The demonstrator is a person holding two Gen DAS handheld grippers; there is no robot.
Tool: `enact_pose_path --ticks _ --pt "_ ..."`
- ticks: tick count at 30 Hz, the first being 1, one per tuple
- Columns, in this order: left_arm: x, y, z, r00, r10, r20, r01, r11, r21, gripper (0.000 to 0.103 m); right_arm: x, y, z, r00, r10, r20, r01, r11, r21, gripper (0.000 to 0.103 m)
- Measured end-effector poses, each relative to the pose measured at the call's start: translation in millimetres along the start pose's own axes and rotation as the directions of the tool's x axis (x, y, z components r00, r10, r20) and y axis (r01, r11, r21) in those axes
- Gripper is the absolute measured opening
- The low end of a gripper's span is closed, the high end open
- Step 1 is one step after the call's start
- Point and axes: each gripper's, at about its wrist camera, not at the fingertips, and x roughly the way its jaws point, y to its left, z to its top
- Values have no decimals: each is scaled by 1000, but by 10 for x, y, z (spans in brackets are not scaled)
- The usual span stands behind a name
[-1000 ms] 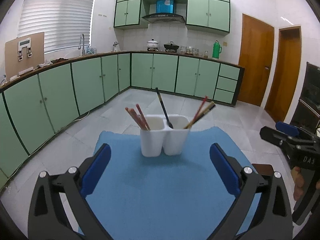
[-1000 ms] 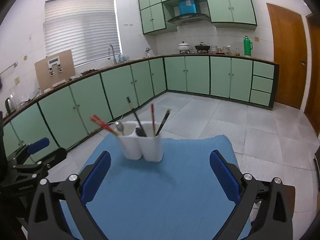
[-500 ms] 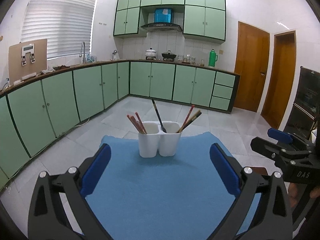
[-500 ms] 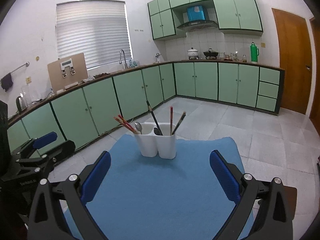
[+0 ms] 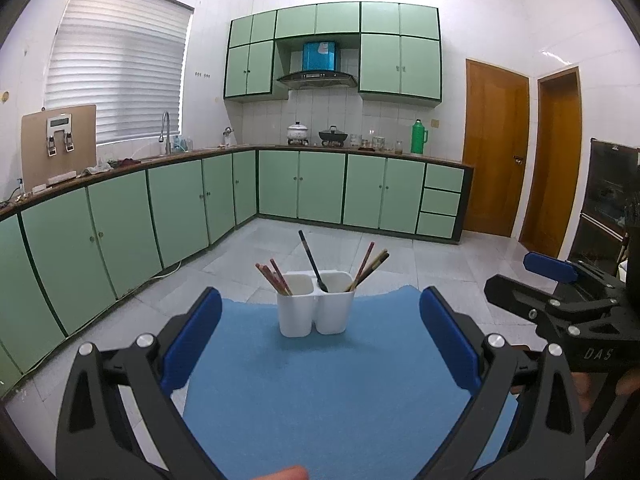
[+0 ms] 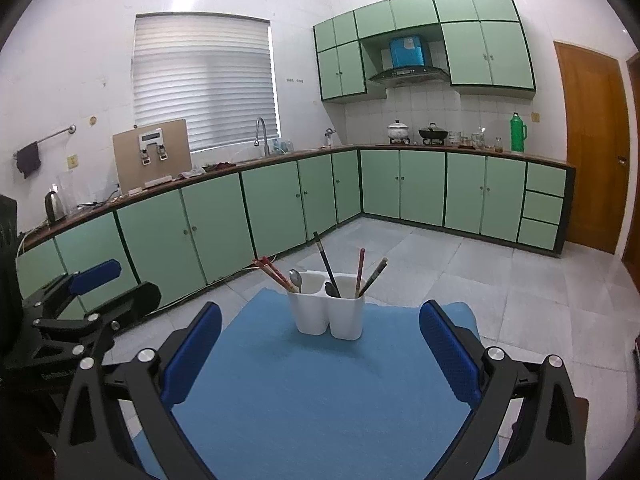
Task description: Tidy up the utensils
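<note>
At the far middle of the blue mat (image 5: 320,392) stands the white two-compartment holder (image 5: 316,308), upright. Its left compartment holds reddish chopsticks (image 5: 274,278) and, as the right wrist view shows, a silver spoon (image 6: 296,280). Its right compartment holds a black-handled utensil (image 5: 312,260) and a second bundle of chopsticks (image 5: 370,266). No loose utensil lies on the mat.

Compared with one second ago, the holder appears smaller and farther off in both views, and more of the room shows above it. I have drawn both tools back and raised them. I judge that the sorting is finished or nearly so, and that this is a withdrawal, not an approach.

My left gripper (image 5: 320,344) has its fingers spread wide and holds nothing. My right gripper (image 6: 320,344) is likewise spread wide and empty. Each tool shows at the edge of the other's view, well apart from the holder.

The desk under the mat is mostly covered; a dark corner (image 6: 576,412) shows at right. Green cabinets (image 5: 180,208), a sink tap (image 5: 165,128), a green flask (image 5: 418,137) and wooden doors (image 5: 496,152) lie far behind. Nothing stands between my fingers and the holder. The leaning handles project past the rim and could be knocked on any return reach.
</note>
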Motion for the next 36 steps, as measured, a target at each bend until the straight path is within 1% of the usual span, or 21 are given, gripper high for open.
enact_pose_path --ticks 19,36 --pt "-3 81 10 1000 11 -4 -11 1000 -26 96 -21 52 7 1000 -3 -8 3 1000 -13 97" --pt "-17 102 -2 1000 13 -1 -13 1000 -27 96 -3 78 -1 1000 -3 -10 3 1000 -15 97"
